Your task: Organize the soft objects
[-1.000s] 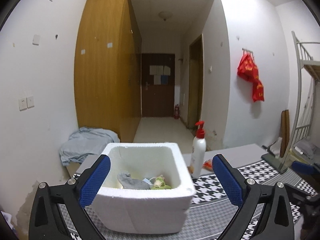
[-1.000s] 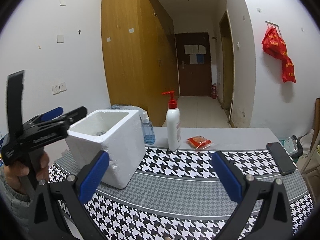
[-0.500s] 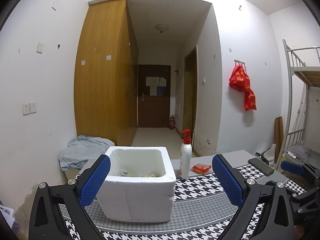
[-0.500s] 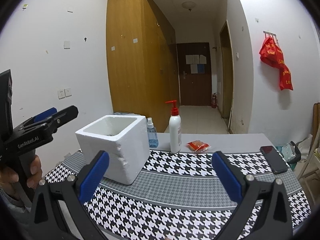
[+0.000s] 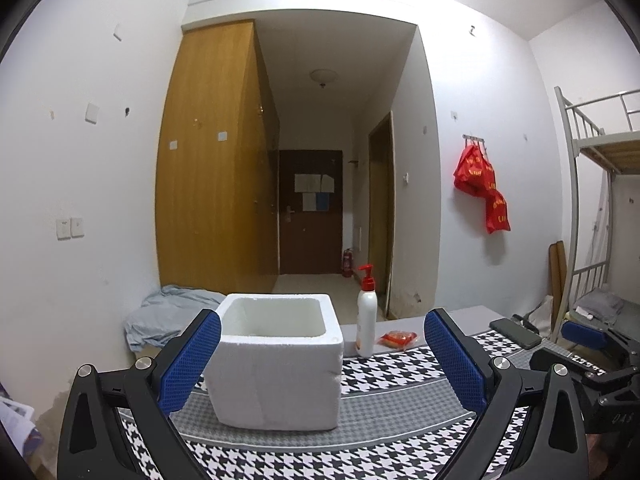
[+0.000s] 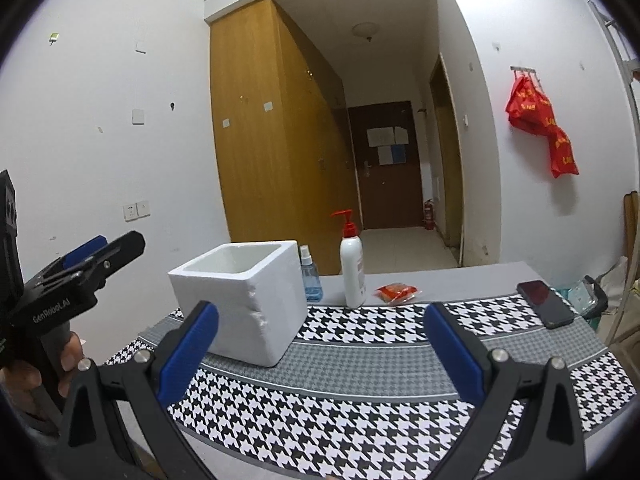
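A white foam box [image 5: 280, 364] stands on the houndstooth table mat [image 5: 400, 368]; it also shows in the right wrist view [image 6: 244, 304]. Its contents are hidden behind its walls from both views. My left gripper [image 5: 320, 360] is open and empty, held back from the box, level with its front. My right gripper [image 6: 320, 352] is open and empty over the mat [image 6: 360, 392], to the right of the box. The left gripper also shows at the left edge of the right wrist view [image 6: 80, 264].
A white pump bottle with red top [image 6: 352, 272], a small blue spray bottle [image 6: 310, 280] and a red packet [image 6: 396, 293] stand behind the box. A black phone [image 6: 544, 304] lies at the right. Blue-grey cloth [image 5: 168, 316] lies beyond the table's left.
Both grippers have pulled back and away from the box, so it looks smaller and its inside is no longer visible. Both stayed open.
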The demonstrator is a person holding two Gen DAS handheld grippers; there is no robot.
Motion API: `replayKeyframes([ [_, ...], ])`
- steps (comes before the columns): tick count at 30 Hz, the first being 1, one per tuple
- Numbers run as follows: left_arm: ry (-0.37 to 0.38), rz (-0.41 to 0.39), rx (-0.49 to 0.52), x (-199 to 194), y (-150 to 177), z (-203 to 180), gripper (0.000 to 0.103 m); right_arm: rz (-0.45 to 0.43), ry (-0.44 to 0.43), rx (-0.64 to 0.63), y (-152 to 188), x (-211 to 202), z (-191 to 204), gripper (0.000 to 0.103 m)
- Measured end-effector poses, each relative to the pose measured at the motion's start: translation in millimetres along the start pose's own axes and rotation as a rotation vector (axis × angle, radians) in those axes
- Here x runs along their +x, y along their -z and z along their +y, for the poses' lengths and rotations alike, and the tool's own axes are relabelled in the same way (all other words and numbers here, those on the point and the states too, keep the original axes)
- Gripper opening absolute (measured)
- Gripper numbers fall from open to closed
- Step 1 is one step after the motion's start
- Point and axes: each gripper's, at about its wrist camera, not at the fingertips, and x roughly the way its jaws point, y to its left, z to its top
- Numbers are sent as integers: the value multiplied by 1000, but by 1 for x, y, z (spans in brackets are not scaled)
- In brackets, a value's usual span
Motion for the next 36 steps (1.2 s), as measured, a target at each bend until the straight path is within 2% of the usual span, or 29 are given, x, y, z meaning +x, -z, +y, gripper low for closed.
replayKeyframes([
  [14, -6, 23, -15, -29, 35, -2, 102, -6, 80, -24, 31, -22, 9, 103],
  [26, -36, 60, -7, -41, 60, -2, 102, 19, 73, -39, 49, -29, 17, 103],
  [36, -43, 45, -1, -60, 60, 1, 102, 6, 63, -50, 50, -42, 26, 103],
])
